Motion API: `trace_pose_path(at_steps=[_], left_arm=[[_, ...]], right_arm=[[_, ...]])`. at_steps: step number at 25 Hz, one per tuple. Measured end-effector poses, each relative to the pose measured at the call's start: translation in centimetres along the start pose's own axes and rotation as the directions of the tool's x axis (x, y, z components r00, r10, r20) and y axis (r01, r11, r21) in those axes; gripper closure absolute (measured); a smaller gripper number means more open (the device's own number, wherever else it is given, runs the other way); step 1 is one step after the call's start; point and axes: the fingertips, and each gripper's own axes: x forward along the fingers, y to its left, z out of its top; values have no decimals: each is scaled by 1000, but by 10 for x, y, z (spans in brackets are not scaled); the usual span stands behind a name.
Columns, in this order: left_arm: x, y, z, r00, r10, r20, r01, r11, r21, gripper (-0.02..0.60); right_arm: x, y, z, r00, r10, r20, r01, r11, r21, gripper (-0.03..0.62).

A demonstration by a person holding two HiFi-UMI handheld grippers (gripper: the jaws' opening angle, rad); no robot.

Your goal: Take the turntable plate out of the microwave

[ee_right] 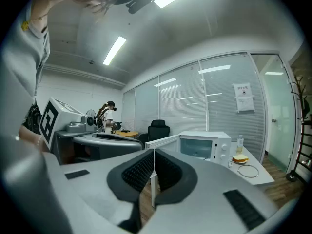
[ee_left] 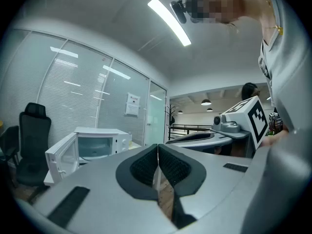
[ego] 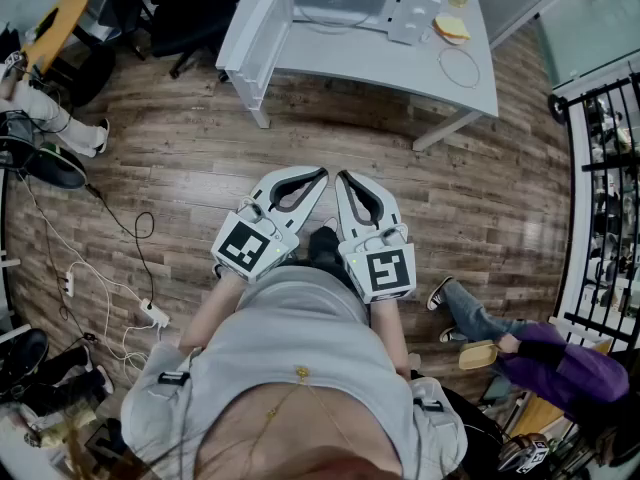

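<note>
- Lower centre of the head view: the left gripper (ego: 318, 178) and the right gripper (ego: 343, 180) are held side by side at waist height, tips nearly touching each other, well short of the surface.
- Each gripper view shows its jaws pressed together with nothing between them: left (ee_left: 158, 146), right (ee_right: 154, 151).
- Between the grippers and the surface lies bare wooden floor (ego: 330, 128); a white cable (ego: 105, 293) trails across it at the lower left.
- At the top of the frame, a white surface (ego: 400, 63) carries the microwave (ego: 345, 3), its door (ego: 255, 38) swung open to the left.
- The turntable plate (ego: 335, 20) shows only as a faint curved rim inside the cavity.
- To the right of the microwave, a thin ring (ego: 459, 66) lies flat on the surface.
</note>
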Motion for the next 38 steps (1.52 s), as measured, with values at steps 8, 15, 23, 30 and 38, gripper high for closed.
trace_pose_path(at_steps=[8,15,23,30,38], left_arm=[[-17,4,-6,1000,1,18,-1,1000,15,548],[-14,13,-9,1000,13,-1,-13,1000,18,445],[20,28,5,999,29,40,-29,999,-17,431],[60,31,14,996,79,51,-79,997,-3,431],[83,30,14,994,105,41,-105,994,-4,433]], right_arm=[[-2,16,-2,1000,1,18,-1,1000,15,490],[0,8,-4,1000,-4,25,4,1000,9,465],[12,-31,9,996,6,83,-6,1000,2,456],[21,-66,12,994,46,98,-45,999,-12,464],[23,-91,12,993,58,100,-59,998,3,464]])
